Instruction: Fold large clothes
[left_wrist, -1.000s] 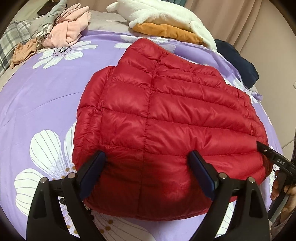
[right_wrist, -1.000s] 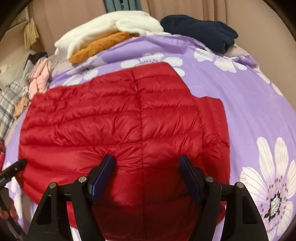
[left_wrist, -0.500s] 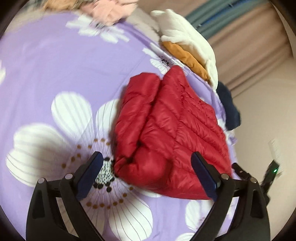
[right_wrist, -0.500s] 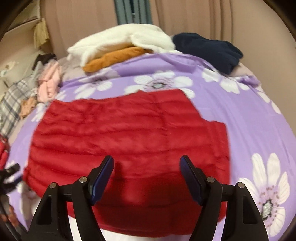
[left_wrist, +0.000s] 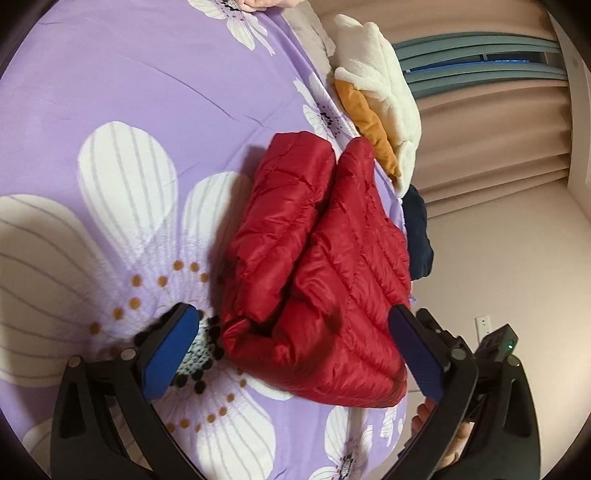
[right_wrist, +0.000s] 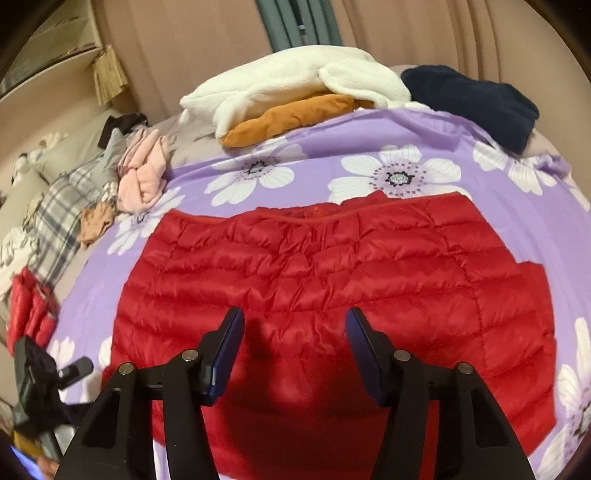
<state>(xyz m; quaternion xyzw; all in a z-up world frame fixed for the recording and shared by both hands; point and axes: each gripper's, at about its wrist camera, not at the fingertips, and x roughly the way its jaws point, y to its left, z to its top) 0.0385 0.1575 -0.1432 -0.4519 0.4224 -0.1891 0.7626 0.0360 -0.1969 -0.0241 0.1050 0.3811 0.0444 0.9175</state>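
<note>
A red quilted puffer jacket (right_wrist: 332, 280) lies folded on the purple flowered bedspread (right_wrist: 480, 177). In the left wrist view the jacket (left_wrist: 325, 266) is seen from its side, with a folded sleeve part lying on its left. My left gripper (left_wrist: 295, 354) is open and empty, held off the jacket's near corner. My right gripper (right_wrist: 293, 350) is open and empty, hovering over the jacket's near edge. The left gripper also shows at the lower left of the right wrist view (right_wrist: 40, 387).
A white fleece (right_wrist: 295, 85) over an orange garment (right_wrist: 291, 118) and a navy garment (right_wrist: 472, 99) lie at the far edge of the bed. Pink (right_wrist: 144, 170) and plaid clothes (right_wrist: 59, 221) pile at the left. Curtains hang behind.
My left gripper swung off the jacket to its side, tilted. My right gripper pulled back and rose. The jacket now looks shorter, its far edge straight across.
</note>
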